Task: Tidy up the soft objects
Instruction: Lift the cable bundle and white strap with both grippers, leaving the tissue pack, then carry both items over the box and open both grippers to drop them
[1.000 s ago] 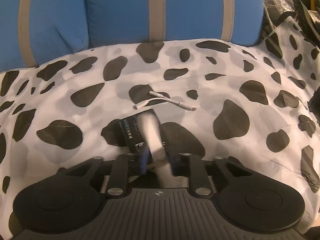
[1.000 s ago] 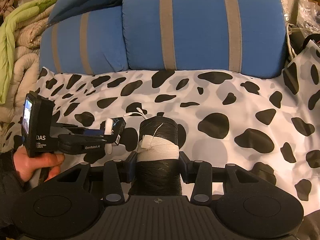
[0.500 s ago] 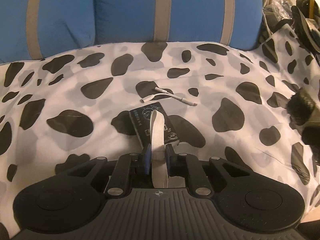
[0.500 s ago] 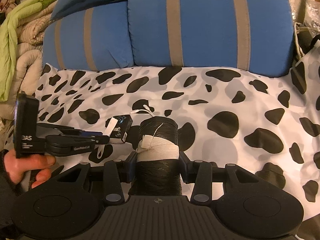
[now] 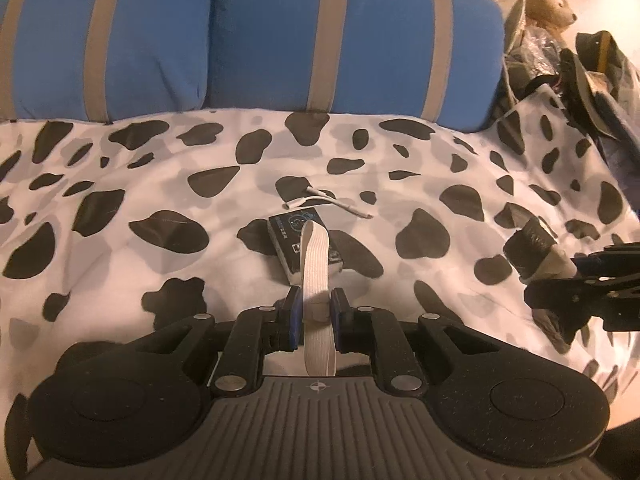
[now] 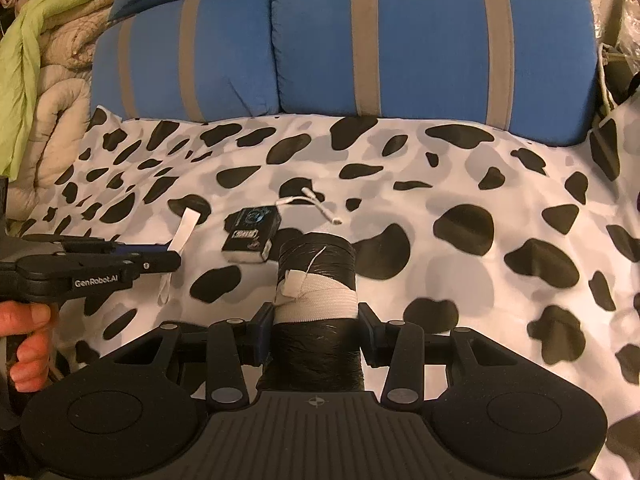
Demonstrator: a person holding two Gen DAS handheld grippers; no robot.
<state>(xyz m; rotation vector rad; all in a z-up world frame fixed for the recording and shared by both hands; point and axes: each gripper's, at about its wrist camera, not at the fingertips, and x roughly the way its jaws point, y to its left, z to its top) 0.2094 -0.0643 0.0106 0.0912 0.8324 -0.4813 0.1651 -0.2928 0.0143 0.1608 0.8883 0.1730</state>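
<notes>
My left gripper (image 5: 314,314) is shut on a white elastic band (image 5: 316,264), whose loop stands up between the fingers; the band also shows in the right wrist view (image 6: 182,232). My right gripper (image 6: 316,326) is shut on a black rolled bundle (image 6: 318,280) wrapped with a white elastic band (image 6: 320,300). The bundle also shows at the right edge of the left wrist view (image 5: 530,248). Both grippers hover over a cow-print bed cover (image 5: 400,160). A small black box (image 5: 292,236) lies on the cover just beyond my left gripper.
A white adapter cable (image 5: 328,204) lies behind the box. Blue pillows with tan stripes (image 5: 280,40) line the back. A teddy bear (image 5: 546,0) and dark clutter sit at the far right. Beige and green bedding (image 6: 36,80) is piled at the left.
My left gripper has pulled back toward me and leftward with the white band, away from the black box. My right gripper has held the bundle steady.
</notes>
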